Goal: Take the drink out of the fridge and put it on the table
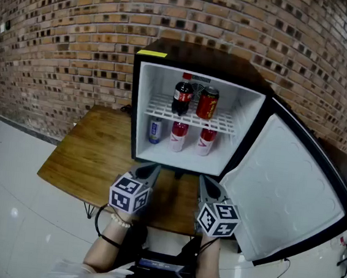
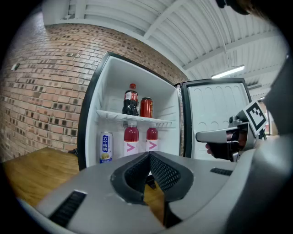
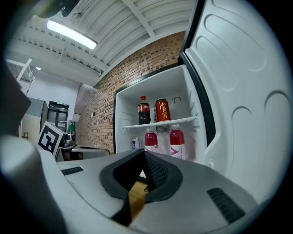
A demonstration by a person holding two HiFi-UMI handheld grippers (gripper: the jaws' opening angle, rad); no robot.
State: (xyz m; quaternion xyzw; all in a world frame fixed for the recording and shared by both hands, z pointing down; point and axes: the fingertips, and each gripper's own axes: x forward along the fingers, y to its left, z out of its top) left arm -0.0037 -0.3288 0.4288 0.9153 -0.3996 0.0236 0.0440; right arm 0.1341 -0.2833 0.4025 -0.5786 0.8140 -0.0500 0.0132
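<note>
The small fridge (image 1: 141, 110) stands open on the wooden table (image 1: 92, 151). On its upper wire shelf are a dark cola bottle (image 1: 182, 94) and a red can (image 1: 207, 103). Below stand a white-and-blue can (image 1: 155, 130) and two pink drink bottles (image 1: 179, 136) (image 1: 206, 140). My left gripper (image 1: 151, 167) and right gripper (image 1: 205, 182) hover side by side just in front of the fridge's bottom edge, both shut and holding nothing. The left gripper view shows the cola bottle (image 2: 131, 99) past the closed left gripper (image 2: 149, 155). In the right gripper view, the closed right gripper (image 3: 143, 153) sits below the pink bottles (image 3: 150, 140).
The fridge door (image 1: 291, 191) is swung wide to the right, beside my right gripper. A brick wall (image 1: 61, 37) runs behind the table. Bare wood lies left of the fridge, and pale floor tiles (image 1: 6, 210) lie below the table's near edge.
</note>
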